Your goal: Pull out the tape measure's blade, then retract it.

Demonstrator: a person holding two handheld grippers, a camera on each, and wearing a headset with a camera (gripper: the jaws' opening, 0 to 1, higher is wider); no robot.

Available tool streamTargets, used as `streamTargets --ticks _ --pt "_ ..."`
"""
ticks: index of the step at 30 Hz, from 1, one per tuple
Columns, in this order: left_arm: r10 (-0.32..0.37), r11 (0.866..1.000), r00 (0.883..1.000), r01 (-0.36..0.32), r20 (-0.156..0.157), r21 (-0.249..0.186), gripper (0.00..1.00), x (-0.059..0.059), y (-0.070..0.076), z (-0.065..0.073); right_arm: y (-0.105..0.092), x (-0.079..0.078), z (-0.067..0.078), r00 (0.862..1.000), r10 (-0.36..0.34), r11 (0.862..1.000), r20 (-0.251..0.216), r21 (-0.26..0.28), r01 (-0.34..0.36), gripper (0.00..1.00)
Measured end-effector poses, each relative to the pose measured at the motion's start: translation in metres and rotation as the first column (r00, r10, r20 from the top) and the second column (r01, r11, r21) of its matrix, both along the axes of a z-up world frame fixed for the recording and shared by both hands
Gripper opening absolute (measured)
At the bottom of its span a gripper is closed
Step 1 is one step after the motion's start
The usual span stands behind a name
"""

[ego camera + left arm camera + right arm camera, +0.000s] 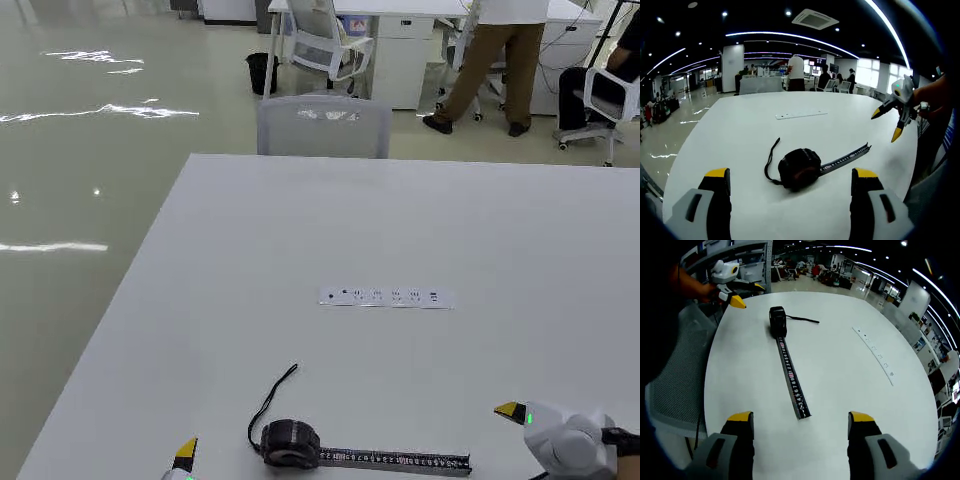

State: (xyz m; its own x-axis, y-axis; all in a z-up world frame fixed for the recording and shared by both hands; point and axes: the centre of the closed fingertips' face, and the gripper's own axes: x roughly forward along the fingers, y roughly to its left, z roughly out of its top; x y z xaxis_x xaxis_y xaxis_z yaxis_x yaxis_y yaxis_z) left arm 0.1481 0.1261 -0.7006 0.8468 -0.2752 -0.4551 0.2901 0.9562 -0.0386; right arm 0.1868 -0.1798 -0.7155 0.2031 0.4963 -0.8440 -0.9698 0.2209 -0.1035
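Head view, round black tape measure (290,443), flat blade (400,461), left gripper (791,173), right gripper (800,416), jaws apart

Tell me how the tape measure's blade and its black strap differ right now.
The blade lies straight and flat; the strap curves. The blade carries printed numbers; the strap is a plain black cord. They leave the case on different sides. Both rest on the table.
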Motion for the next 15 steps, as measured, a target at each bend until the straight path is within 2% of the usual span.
streamTargets --ticks 2,4,9,15 --pt "0.0 1.0 1.0 0.0 0.003 0.006 0.99 0.001 0.0 -0.001 0.0 0.002 -0.003 0.999 0.044 0.998 0.005 -0.046 -0.044 0.8" --pt "0.005 1.0 1.0 -0.005 0.003 0.002 0.99 0.003 0.0 -0.002 0.0 0.002 -0.007 0.996 0.09 0.992 -0.021 -0.081 -0.092 0.8" --pt "0.013 1.0 1.0 -0.013 0.002 -0.008 0.99 0.008 -0.008 -0.003 0.008 0.012 -0.006 0.992 0.12 0.988 -0.027 -0.093 -0.122 0.79" --pt "0.028 1.0 1.0 -0.028 0.009 0.0 0.99 0.012 -0.009 -0.004 0.011 0.015 -0.018 0.99 0.131 0.983 -0.056 -0.122 -0.137 0.75"
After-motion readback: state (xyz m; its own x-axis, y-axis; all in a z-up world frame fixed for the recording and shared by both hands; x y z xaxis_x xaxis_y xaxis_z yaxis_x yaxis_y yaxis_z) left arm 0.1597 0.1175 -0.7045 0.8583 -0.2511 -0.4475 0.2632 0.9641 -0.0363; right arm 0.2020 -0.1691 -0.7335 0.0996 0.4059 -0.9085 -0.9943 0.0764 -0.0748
